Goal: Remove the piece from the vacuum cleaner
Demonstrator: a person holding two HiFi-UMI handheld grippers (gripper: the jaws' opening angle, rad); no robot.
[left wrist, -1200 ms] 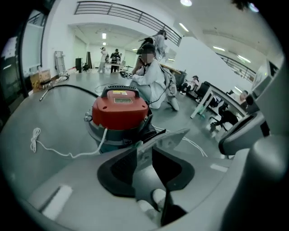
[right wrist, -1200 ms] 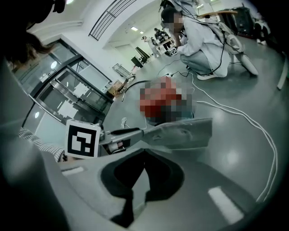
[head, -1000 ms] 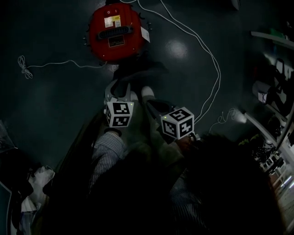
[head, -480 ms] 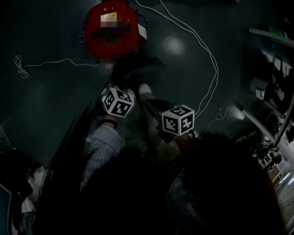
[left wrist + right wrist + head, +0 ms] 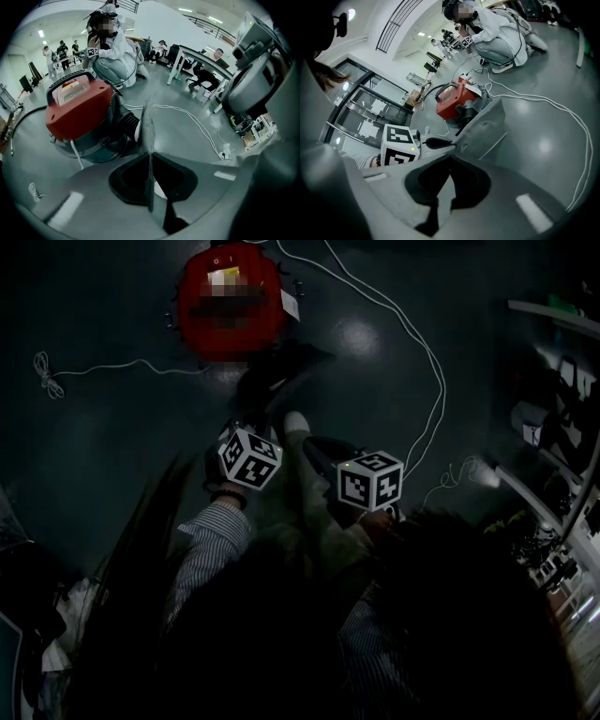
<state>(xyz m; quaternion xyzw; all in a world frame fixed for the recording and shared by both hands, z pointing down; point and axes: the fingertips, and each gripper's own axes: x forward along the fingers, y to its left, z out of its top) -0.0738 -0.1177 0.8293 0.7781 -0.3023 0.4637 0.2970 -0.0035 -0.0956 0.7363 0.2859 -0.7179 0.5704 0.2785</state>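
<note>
The red vacuum cleaner (image 5: pixel 232 304) sits on the dark floor ahead of me; it also shows in the left gripper view (image 5: pixel 79 108) and the right gripper view (image 5: pixel 452 101). A flat grey piece (image 5: pixel 485 129) runs from its black port towards me. In the left gripper view the grey piece (image 5: pixel 149 129) shows edge-on. My left gripper (image 5: pixel 150 164) is closing its jaws on that thin edge. My right gripper (image 5: pixel 445 187) is shut on the piece's near end. In the head view both marker cubes, left (image 5: pixel 248 457) and right (image 5: pixel 370 481), hover just short of the vacuum cleaner.
A white cable (image 5: pixel 422 352) loops over the floor right of the vacuum cleaner, and a thinner cord (image 5: pixel 56 371) lies to its left. Shelving with clutter (image 5: pixel 553 427) lines the right side. A person crouches (image 5: pixel 117 51) behind the vacuum cleaner, with tables (image 5: pixel 201 56) farther back.
The left gripper has turned and shifted slightly forward, and its pale jaws no longer show spread in the head view. The right gripper has barely moved.
</note>
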